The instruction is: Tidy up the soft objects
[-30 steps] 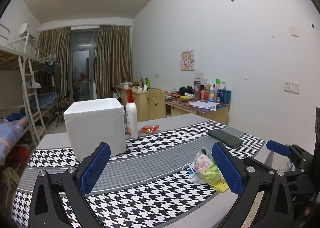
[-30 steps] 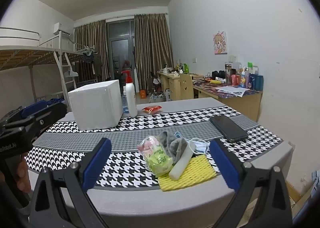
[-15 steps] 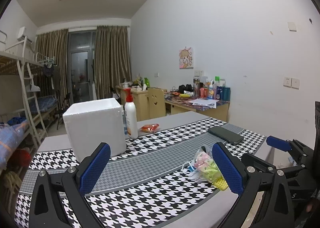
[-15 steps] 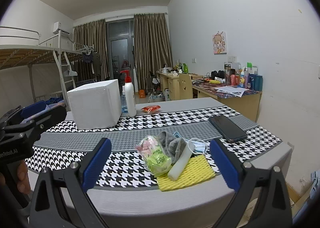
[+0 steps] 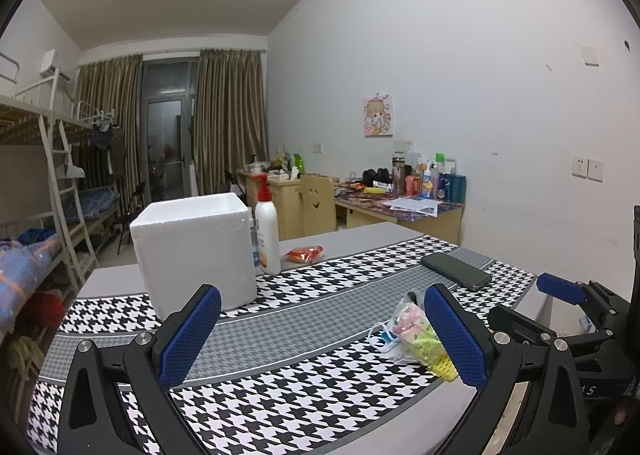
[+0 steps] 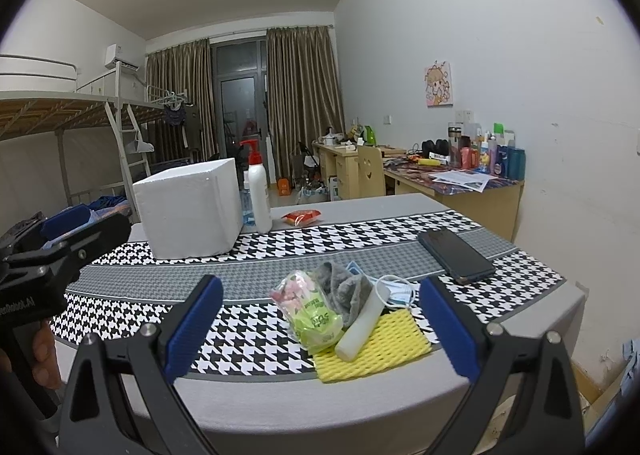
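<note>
yellow mesh pad (image 5: 445, 366) mostly hidden behind left tool (image 5: 320, 335)

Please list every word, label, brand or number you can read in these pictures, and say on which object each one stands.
"...Robot.AI": white print on the black body of the left gripper, first letters cut off.
"S": white mark on the black body of the right gripper, the rest hidden.
Green plastic snack bag: dark print, too blurred.
White pump bottle: label too small.

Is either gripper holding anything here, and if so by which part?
Nothing is held. The left gripper and right gripper both have jaws open, short of the pile of soft objects.
</note>
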A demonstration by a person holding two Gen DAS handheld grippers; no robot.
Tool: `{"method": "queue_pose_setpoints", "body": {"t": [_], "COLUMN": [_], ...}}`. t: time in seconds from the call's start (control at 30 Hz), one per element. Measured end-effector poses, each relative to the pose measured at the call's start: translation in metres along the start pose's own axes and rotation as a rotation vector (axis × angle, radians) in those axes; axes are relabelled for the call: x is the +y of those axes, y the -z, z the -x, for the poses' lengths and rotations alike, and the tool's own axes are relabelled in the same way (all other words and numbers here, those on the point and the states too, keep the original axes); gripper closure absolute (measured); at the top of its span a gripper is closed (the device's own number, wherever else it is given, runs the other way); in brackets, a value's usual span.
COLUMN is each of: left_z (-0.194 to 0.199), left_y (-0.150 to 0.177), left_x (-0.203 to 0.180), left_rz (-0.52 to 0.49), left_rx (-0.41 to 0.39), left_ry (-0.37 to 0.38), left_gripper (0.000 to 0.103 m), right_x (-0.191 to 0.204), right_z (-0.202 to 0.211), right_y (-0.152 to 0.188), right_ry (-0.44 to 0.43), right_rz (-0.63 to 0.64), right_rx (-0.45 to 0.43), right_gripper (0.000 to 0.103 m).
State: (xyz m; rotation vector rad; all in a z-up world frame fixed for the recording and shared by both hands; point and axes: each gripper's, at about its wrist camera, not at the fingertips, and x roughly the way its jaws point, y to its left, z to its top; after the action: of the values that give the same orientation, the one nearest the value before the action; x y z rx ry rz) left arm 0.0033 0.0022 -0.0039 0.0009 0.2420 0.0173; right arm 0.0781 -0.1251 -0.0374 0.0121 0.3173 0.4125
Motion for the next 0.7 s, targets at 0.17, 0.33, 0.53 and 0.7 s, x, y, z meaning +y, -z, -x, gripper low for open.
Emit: {"method": "queue_pose_setpoints", "body": {"t": [0.17,0.33,0.53,0.7], "left_z": [-0.001,-0.005,-0.007,-0.01], "left_y": [0.0,0.001,0.002,0.002], "left_x": [-0.001,0.0,0.001,0.003], "left_rz": [-0.003,0.004,0.008,0.015], "left_rx": [0.004,0.015,0.018,0.028], "left_ry": [0.006,-0.009,-0.011,-0.005], "left_gripper": [0.001,0.001,0.001,0.001], "right_x": [0.001,0.001,0.001,0.001], "right_z": [0.0,0.001,0.0,-0.004], "right_y": [0.0,0.0,0.001,0.0], "right_ry": [0.0,0.0,0.001,-0.002], "right_rz": [0.003,0.005,0.003,0.003], "right_rx": [0.0,-0.004,-0.002,0.006], "right_gripper": [0.003,0.003,0.003,0.003]}}
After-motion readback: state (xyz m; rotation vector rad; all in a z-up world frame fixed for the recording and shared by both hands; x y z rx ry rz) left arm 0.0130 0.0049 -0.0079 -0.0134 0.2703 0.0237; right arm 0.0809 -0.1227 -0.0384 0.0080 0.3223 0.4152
